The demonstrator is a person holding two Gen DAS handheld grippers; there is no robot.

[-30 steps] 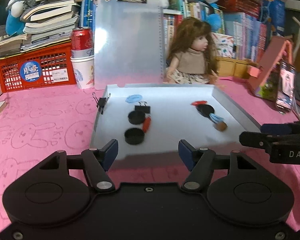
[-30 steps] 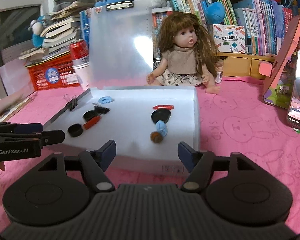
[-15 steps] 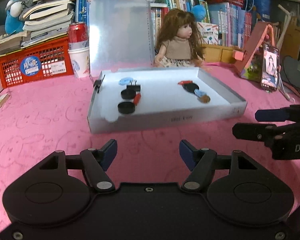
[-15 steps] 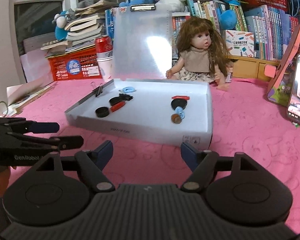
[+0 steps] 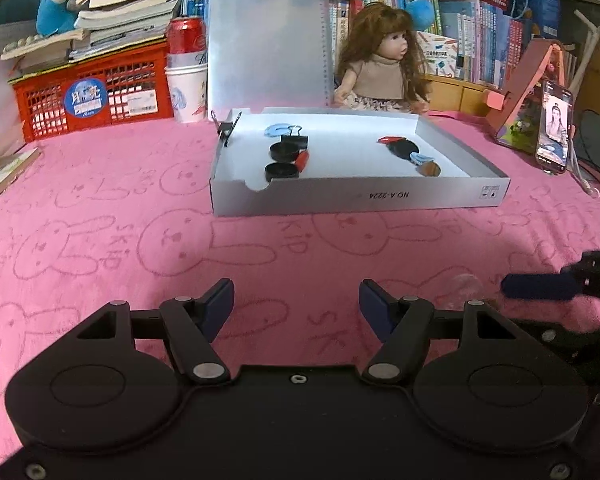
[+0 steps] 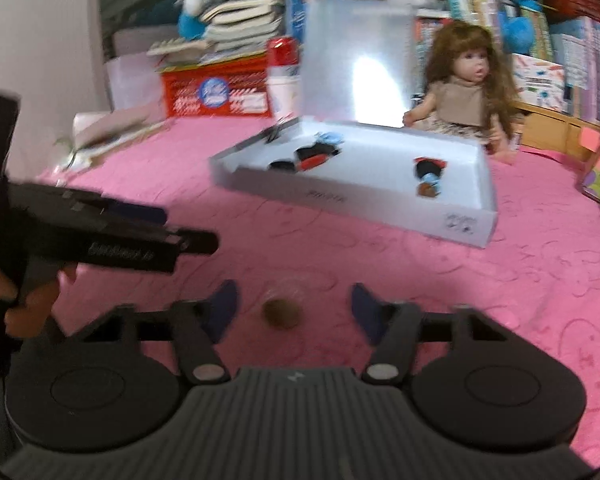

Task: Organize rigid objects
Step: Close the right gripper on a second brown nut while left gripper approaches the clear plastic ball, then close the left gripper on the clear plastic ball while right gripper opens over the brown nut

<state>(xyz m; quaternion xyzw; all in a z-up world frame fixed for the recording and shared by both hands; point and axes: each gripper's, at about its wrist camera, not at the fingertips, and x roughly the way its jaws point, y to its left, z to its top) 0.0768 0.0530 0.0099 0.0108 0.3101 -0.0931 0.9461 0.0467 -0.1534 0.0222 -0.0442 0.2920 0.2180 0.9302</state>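
Note:
A shallow white box lies on the pink cloth. It holds black round caps, a red piece, blue clips, a binder clip and a brown disc. My left gripper hovers open over bare cloth well short of the box, nothing between its fingers. In the right wrist view a small brown round piece under a clear dome lies on the cloth between the fingers of my right gripper. Those jaws are closing and the pads stand clear of it. The left gripper also shows here, held by a hand.
A clear clipboard leans upright behind the box, beside a doll. A red crate, a can on a paper cup and stacked books stand at the back left. A phone on a stand is at the right.
Both grippers have drawn back from the box towards the near side of the cloth. The right view has tilted, its jaws have narrowed, and the brown piece now lies between them.

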